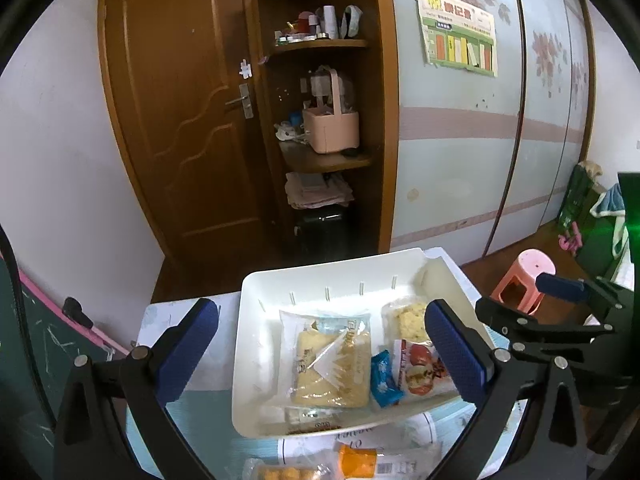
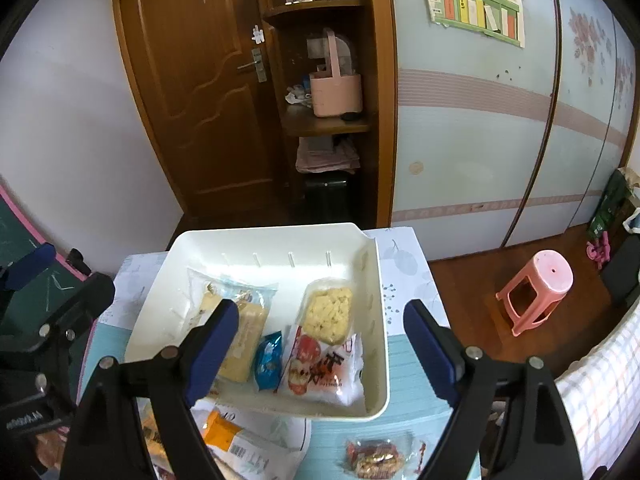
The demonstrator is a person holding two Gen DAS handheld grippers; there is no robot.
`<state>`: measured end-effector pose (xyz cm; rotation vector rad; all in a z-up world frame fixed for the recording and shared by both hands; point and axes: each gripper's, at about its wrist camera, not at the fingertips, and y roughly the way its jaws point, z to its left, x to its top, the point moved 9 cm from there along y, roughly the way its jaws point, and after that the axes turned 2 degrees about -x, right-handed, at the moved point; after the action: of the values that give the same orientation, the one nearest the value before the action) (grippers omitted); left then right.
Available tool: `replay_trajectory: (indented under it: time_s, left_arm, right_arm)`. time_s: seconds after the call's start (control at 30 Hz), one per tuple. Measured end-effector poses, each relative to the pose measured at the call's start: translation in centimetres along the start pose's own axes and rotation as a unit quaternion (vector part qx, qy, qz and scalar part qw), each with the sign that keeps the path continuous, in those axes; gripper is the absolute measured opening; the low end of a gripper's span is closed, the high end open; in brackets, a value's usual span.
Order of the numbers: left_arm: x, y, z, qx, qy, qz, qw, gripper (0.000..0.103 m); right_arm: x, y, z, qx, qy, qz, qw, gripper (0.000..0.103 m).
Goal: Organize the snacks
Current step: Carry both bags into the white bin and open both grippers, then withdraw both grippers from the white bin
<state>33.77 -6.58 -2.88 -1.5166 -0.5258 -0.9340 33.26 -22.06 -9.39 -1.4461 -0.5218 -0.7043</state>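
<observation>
Four snack packets (image 2: 320, 356) lie in white tray (image 2: 378, 320) on worktop (image 2: 412, 356) | three or so packets (image 2: 374, 458) remain outside | left hand-held gripper (image 1: 320, 344) and right hand-held gripper (image 2: 320, 344) both spread apart, empty.

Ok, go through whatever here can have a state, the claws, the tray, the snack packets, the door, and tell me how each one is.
Left claw: open, holding nothing.
Right claw: open, holding nothing.
White tray: upright on the table, partly filled.
Blue candy: wrapped, lying in the tray.
Cracker pack: sealed, flat in the tray.
Orange packet: on the table, outside the tray.
Door: closed.
Pink stool: upright on the floor.
</observation>
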Motion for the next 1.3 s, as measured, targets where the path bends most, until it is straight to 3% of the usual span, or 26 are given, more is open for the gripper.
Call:
replay_trajectory:
  time_s: [0.37, 0.7, 1.07, 1.3]
  left_arm:
    - [-0.9, -6.4, 0.1, -0.018, -0.007, -0.023, 0.9996, 0.103]
    - [-2.0, -12.0, -0.8, -0.030, -0.005, -0.043, 0.9986, 0.103]
    - [-5.6, -14.4, -2.0, -0.034, 0.000, -0.026, 0.9991, 0.103]
    - [-9.5, -14.5, -1.8, -0.037, -0.015, 0.001, 0.9992, 0.103]
  right_arm:
    - [-1.1, -6.0, 1.2, -0.001, -0.029, -0.038, 0.999, 0.085]
    - [-2.3, -11.0, 1.0, 0.016, -0.005, -0.073, 0.997, 0.085]
    - [-4.8, -14.2, 1.2, 0.010, -0.011, -0.098, 0.995, 0.087]
    - [-7.7, -14.6, 1.2, -0.007, -0.027, -0.093, 0.995, 0.089]
